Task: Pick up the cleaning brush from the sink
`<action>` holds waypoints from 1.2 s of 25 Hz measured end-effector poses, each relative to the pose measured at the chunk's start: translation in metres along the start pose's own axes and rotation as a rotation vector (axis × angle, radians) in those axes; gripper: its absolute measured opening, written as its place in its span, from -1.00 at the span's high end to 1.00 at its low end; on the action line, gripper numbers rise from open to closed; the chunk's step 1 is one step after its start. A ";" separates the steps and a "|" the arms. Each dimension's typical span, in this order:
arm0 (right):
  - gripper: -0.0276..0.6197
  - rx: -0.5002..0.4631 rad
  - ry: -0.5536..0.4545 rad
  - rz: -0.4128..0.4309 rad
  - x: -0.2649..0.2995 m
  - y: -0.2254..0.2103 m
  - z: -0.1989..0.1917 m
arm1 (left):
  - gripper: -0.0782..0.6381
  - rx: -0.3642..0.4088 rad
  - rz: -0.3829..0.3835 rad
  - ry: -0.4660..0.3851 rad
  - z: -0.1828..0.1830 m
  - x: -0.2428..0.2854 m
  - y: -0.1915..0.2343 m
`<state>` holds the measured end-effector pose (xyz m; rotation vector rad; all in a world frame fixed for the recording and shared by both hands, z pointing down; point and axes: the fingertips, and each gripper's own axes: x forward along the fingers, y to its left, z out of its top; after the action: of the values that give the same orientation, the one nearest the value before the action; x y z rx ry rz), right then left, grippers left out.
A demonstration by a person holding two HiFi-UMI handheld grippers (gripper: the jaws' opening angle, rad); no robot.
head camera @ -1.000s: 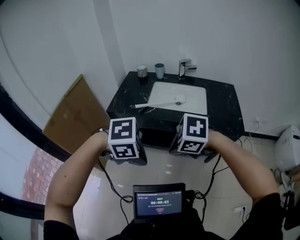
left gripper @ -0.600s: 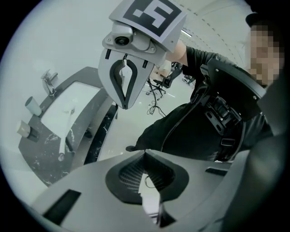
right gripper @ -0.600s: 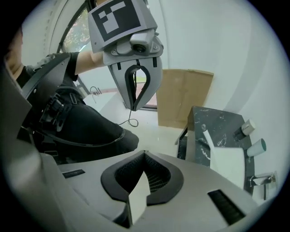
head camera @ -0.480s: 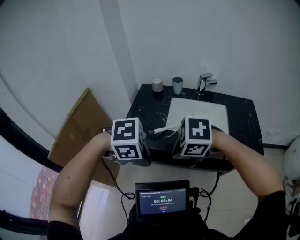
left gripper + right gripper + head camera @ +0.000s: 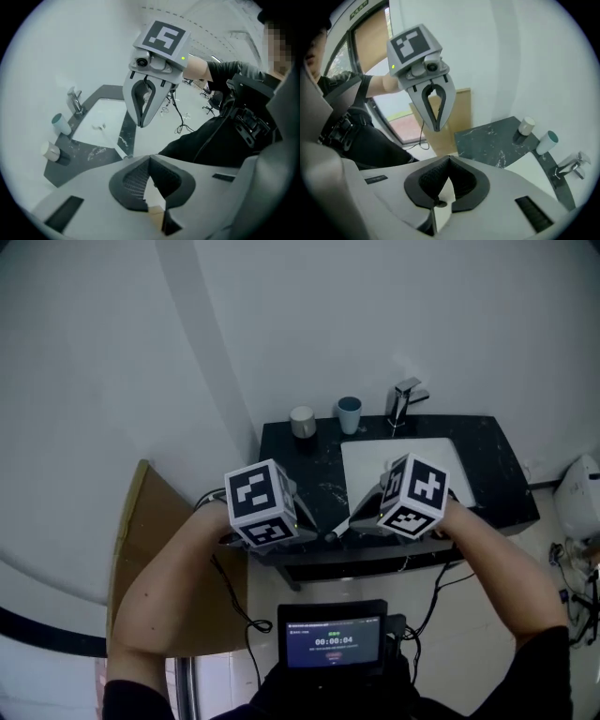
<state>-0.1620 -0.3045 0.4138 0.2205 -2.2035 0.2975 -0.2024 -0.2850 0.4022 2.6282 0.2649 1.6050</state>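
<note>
The white sink is set in a black marble counter against the wall. The cleaning brush is white and long-handled. It lies across the sink's left front, its handle end poking over the counter's front edge between my two grippers. My left gripper is shut and empty, held over the counter's front left corner. My right gripper is also shut with nothing in it, over the sink's front edge just right of the handle. Both point steeply down, and the brush head is hidden in the head view.
A white cup, a teal cup and a chrome faucet stand along the counter's back. A cardboard sheet leans on the wall at left. A screen with cables hangs at the person's chest.
Both grippers have travelled toward the counter and now hang over its front edge beside the brush handle. Both stay shut. The counter sits closer in the head view.
</note>
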 end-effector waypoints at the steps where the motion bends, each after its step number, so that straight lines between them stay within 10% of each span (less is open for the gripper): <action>1: 0.88 0.020 -0.035 -0.042 0.000 -0.016 0.009 | 0.77 0.017 0.010 -0.027 0.001 -0.004 0.014; 13: 0.88 0.315 -0.326 -0.388 -0.044 -0.196 0.031 | 0.77 -0.161 0.281 -0.388 0.052 -0.037 0.210; 19: 0.41 0.622 -0.566 -0.502 -0.048 -0.269 0.025 | 0.76 -0.355 0.446 -0.569 0.037 -0.035 0.305; 30: 0.05 1.418 -0.517 -0.897 0.041 -0.347 -0.124 | 0.59 -0.518 0.514 -0.550 -0.029 0.036 0.392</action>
<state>-0.0021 -0.6026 0.5664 2.1193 -1.6723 1.3080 -0.1655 -0.6655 0.4990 2.6610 -0.7868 0.7784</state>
